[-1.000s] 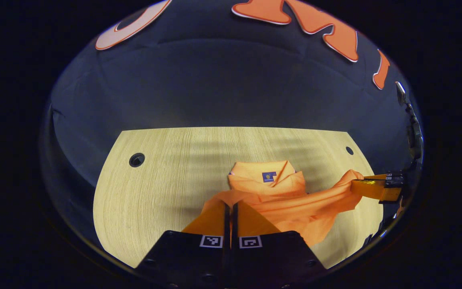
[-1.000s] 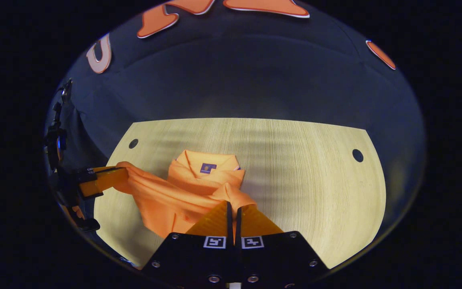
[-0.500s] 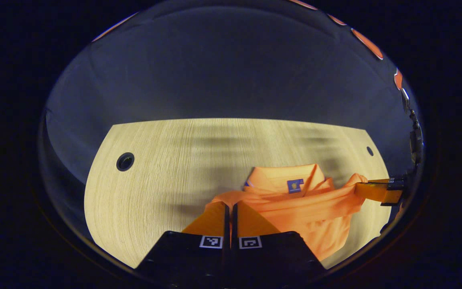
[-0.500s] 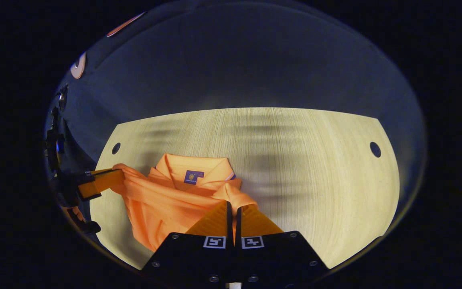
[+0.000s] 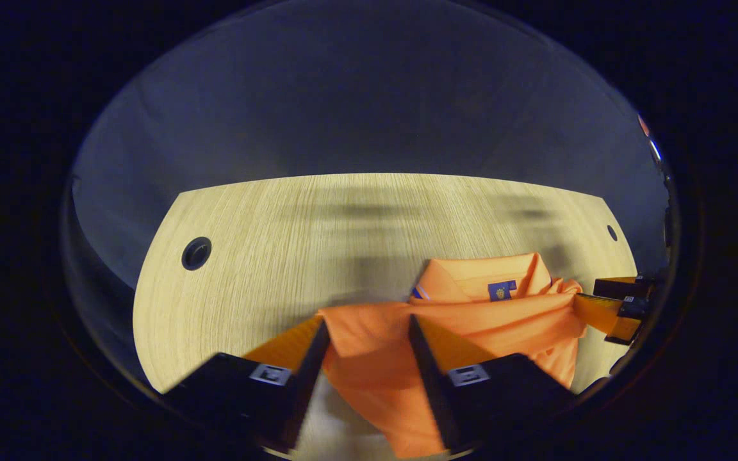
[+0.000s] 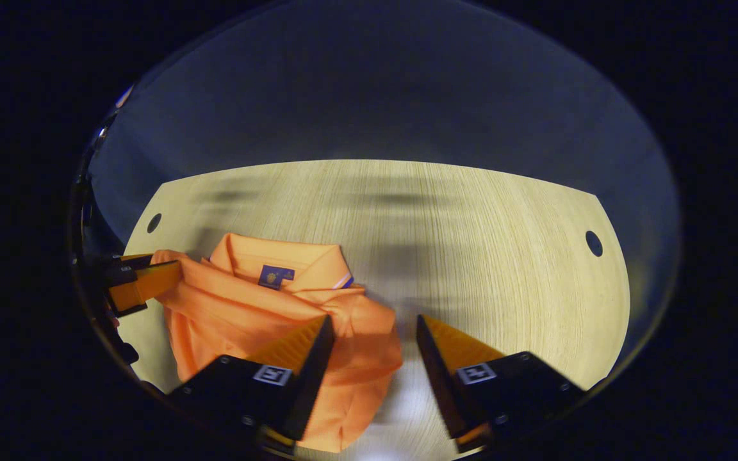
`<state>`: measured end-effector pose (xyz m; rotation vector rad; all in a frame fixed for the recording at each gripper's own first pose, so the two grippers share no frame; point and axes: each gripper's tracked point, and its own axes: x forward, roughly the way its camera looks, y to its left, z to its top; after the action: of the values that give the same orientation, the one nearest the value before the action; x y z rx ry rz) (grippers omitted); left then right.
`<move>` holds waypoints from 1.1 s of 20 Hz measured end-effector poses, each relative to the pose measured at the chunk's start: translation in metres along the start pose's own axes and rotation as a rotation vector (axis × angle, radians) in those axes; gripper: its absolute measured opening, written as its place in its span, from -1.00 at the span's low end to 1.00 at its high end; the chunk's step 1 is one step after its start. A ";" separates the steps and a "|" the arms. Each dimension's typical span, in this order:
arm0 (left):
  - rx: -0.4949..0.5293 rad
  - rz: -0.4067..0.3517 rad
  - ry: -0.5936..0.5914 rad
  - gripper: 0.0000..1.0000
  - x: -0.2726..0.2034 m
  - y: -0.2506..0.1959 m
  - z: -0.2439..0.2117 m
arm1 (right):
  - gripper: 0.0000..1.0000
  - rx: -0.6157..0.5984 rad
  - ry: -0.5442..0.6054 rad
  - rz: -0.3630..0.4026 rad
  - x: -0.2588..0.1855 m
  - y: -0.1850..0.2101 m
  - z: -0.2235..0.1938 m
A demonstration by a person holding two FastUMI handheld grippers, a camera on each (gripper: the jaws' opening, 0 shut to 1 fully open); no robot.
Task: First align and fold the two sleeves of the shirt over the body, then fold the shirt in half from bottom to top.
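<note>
An orange polo shirt (image 5: pixel 503 326) lies folded on the wooden table (image 5: pixel 279 275), its lower part drawn up to the collar with the blue label (image 5: pixel 502 290). My left gripper (image 5: pixel 368 320) is open, its fingers standing either side of the shirt's left edge, and cloth lies loose between them. In the right gripper view the shirt (image 6: pixel 234 314) lies at the left, with the label (image 6: pixel 276 276) on the collar. My right gripper (image 6: pixel 374 318) is open over the shirt's right corner. Each gripper also appears at the shirt's far side in the other view: the right gripper (image 5: pixel 612 307) and the left gripper (image 6: pixel 141 285).
The table (image 6: pixel 484 256) has round cable holes near its back corners (image 5: pixel 196 253) (image 6: pixel 594 243). The dark cloth booth wall rises behind the far edge. Bare wood stretches left of the shirt in the left gripper view and right of it in the right gripper view.
Both grippers were shut on the shirt's hem and carried it forward toward the collar. Now both have opened and the cloth has dropped onto the shirt.
</note>
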<state>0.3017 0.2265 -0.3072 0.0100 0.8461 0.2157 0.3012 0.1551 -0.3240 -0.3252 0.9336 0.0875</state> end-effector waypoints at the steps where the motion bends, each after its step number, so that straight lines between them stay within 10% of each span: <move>1: 0.003 0.007 -0.002 0.60 -0.002 0.002 -0.002 | 1.00 0.012 -0.004 -0.005 0.001 -0.002 0.002; 2: 0.005 0.014 -0.007 0.94 -0.002 0.001 -0.002 | 1.00 0.017 -0.013 0.000 -0.001 0.000 0.004; 9: 0.032 0.054 -0.200 0.96 -0.055 0.003 0.051 | 1.00 0.051 -0.147 0.017 -0.047 0.002 0.039; 15: 0.008 0.042 -0.512 0.95 -0.204 -0.005 0.117 | 1.00 0.056 -0.417 0.021 -0.171 -0.004 0.084; 22: -0.005 0.093 -0.765 0.96 -0.354 -0.006 0.095 | 0.99 -0.012 -0.679 0.069 -0.305 0.011 0.074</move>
<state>0.1458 0.1597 0.0179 0.1198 0.0827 0.2753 0.1748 0.2091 -0.0419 -0.2486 0.2709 0.2495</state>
